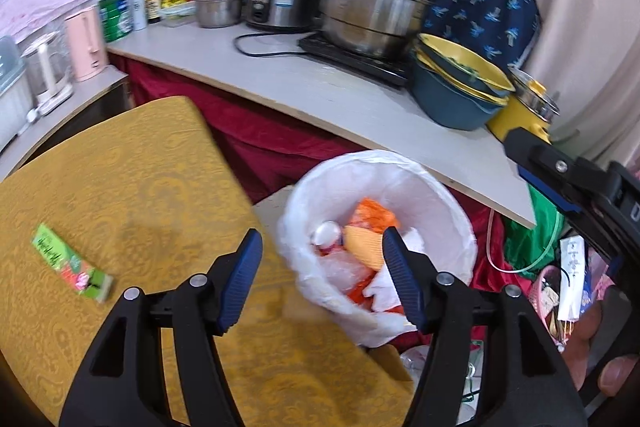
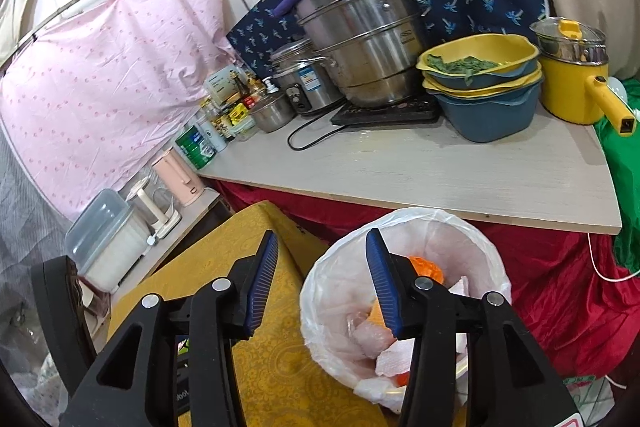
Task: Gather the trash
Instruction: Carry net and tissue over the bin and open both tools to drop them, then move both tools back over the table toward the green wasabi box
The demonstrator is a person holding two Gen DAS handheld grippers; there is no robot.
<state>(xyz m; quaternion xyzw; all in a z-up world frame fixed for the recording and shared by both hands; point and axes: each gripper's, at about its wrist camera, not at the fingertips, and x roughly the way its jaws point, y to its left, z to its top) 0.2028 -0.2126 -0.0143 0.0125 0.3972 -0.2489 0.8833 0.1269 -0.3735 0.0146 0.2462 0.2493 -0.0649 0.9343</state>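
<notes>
Fingers on both the left gripper (image 1: 322, 251) and right gripper (image 2: 322, 247) are hanging apart and empty over the bin (image 1: 436, 187), while the green wrapper (image 1: 72, 265) is sitting lower left on the worktop (image 1: 140, 167), probably getting missed.

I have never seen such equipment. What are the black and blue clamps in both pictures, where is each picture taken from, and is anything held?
There is no robot here. A person holds one hand-held clamp tool in each hand, and each tool carries a wide-angle camera looking along its two fingers. One picture comes from the left gripper, the other from the right gripper; the right one also shows at the edge of the left view. Both point down toward a trash bin lined with a white bag, holding a can, paper and orange wrappers. Both grippers are open and hold nothing. On the yellow tablecloth lies a green packet, not yet collected. Behind is a counter with pots and bowls.
</notes>
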